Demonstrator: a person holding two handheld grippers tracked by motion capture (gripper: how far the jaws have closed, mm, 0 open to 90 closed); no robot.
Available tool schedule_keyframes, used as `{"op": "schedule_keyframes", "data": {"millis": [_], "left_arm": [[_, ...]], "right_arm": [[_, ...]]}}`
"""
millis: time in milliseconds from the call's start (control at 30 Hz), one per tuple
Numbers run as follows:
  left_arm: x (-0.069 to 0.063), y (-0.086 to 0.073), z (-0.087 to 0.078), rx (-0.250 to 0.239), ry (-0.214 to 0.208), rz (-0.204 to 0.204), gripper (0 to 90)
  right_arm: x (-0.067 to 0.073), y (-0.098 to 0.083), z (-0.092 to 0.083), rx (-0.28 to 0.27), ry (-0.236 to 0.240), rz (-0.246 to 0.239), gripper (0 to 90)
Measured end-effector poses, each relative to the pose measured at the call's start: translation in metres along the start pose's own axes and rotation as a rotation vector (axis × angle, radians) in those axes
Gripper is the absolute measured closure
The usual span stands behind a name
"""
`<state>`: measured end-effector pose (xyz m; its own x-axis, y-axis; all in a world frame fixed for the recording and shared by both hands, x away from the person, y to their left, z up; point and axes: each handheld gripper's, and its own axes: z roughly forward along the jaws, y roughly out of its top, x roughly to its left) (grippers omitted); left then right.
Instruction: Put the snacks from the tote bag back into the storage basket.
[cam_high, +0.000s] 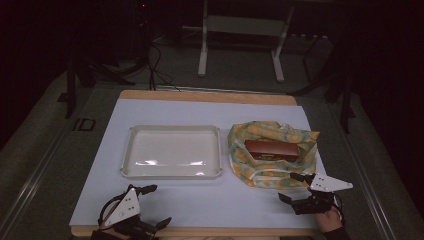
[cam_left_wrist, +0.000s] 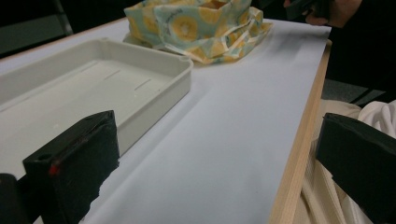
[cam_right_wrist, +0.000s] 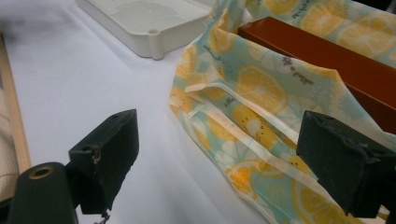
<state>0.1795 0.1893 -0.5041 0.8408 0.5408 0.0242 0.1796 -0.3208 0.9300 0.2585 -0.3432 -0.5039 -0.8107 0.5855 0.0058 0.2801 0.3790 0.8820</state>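
A brown oblong box (cam_high: 271, 150) lies on a crumpled cloth with a lemon print (cam_high: 240, 150) at the right of the white mat. In the right gripper view the box (cam_right_wrist: 327, 60) sits beyond the cloth's hem (cam_right_wrist: 243, 121). My right gripper (cam_high: 291, 187) stands open at the cloth's near edge; its jaws (cam_right_wrist: 224, 158) straddle the hem without touching it. My left gripper (cam_high: 156, 206) is open near the table's front left, in front of an empty white tray (cam_high: 129, 150). Nothing lies between its jaws (cam_left_wrist: 219, 163).
The tray (cam_left_wrist: 154, 79) sits mid-table, left of the cloth (cam_left_wrist: 196, 28). The white mat (cam_high: 200, 205) covers a wooden table whose front edge (cam_left_wrist: 299, 149) runs close to my left gripper. A metal stand (cam_high: 240, 30) and cables are on the floor beyond.
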Motion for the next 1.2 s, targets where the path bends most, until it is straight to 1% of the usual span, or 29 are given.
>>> {"op": "schedule_keyframes", "data": {"millis": [67, 100, 133, 200, 233, 300, 333, 400, 433, 467, 500, 533, 600, 667, 733, 767, 833, 867, 933, 1033, 1200], "left_arm": [[0.000, 0.000, 0.001, 0.012, 0.000, -0.003, 0.0], [0.000, 0.000, 0.001, 0.009, -0.004, -0.001, 0.0], [0.000, 0.000, 0.001, 0.009, -0.004, -0.001, 0.0], [-0.001, 0.000, 0.001, 0.004, -0.011, 0.005, 0.0], [-0.002, 0.000, 0.001, 0.009, -0.016, 0.008, 0.0], [-0.003, 0.000, 0.002, 0.013, -0.021, 0.010, 0.0], [-0.004, 0.000, 0.003, 0.028, -0.036, 0.022, 0.0], [-0.005, 0.000, 0.004, 0.030, -0.049, 0.025, 0.0], [-0.006, 0.000, 0.005, 0.033, -0.055, 0.028, 0.0], [-0.006, 0.000, 0.005, 0.034, -0.061, 0.030, 0.0], [-0.007, 0.001, 0.006, 0.036, -0.063, 0.033, 0.0], [-0.007, 0.001, 0.006, 0.037, -0.066, 0.034, 0.0], [-0.007, 0.001, 0.006, 0.038, -0.068, 0.037, 0.0], [-0.008, 0.001, 0.007, 0.039, -0.068, 0.036, 0.0], [-0.008, 0.002, 0.006, 0.037, -0.065, 0.038, 0.0], [-0.008, 0.002, 0.006, 0.036, -0.067, 0.039, 0.0], [-0.008, 0.002, 0.006, 0.034, -0.065, 0.040, 0.0], [-0.008, 0.002, 0.006, 0.034, -0.066, 0.041, 0.0], [-0.008, 0.002, 0.006, 0.034, -0.066, 0.040, 0.0], [-0.008, 0.002, 0.006, 0.032, -0.068, 0.041, 0.0], [-0.007, 0.002, 0.006, 0.030, -0.070, 0.037, 0.0]], "right_arm": [[0.000, 0.001, 0.000, 0.007, 0.007, -0.005, 12.6], [-0.001, 0.003, 0.000, 0.031, 0.017, -0.018, 12.6], [-0.001, 0.004, -0.001, 0.039, 0.019, -0.028, 12.6], [-0.001, 0.005, -0.002, 0.044, 0.024, -0.033, 12.6], [-0.003, 0.006, -0.004, 0.053, 0.037, -0.030, 12.6], [-0.004, 0.007, -0.006, 0.074, 0.039, -0.036, 12.8], [-0.005, 0.008, -0.007, 0.108, 0.067, -0.039, 12.8], [-0.006, 0.009, -0.008, 0.133, 0.078, -0.050, 12.8], [-0.006, 0.010, -0.009, 0.146, 0.077, -0.059, 12.8], [-0.006, 0.011, -0.009, 0.152, 0.062, -0.062, 12.8], [-0.006, 0.012, -0.010, 0.155, 0.058, -0.059, 12.8], [-0.007, 0.013, -0.011, 0.156, 0.072, -0.050, 12.8], [-0.007, 0.016, -0.013, 0.143, 0.078, -0.059, 12.8], [-0.006, 0.019, -0.013, 0.149, 0.082, -0.068, 12.8], [-0.007, 0.021, -0.013, 0.153, 0.098, -0.072, 12.9], [-0.007, 0.022, -0.013, 0.155, 0.099, -0.083, 12.9], [-0.007, 0.024, -0.013, 0.156, 0.118, -0.092, 13.6], [-0.006, 0.025, -0.014, 0.154, 0.122, -0.098, 15.3], [-0.004, 0.028, -0.015, 0.153, 0.124, -0.136, 16.3], [-0.004, 0.035, -0.016, 0.153, 0.145, -0.143, 14.6], [-0.004, 0.047, -0.019, 0.134, 0.144, -0.174, 14.7]]}}
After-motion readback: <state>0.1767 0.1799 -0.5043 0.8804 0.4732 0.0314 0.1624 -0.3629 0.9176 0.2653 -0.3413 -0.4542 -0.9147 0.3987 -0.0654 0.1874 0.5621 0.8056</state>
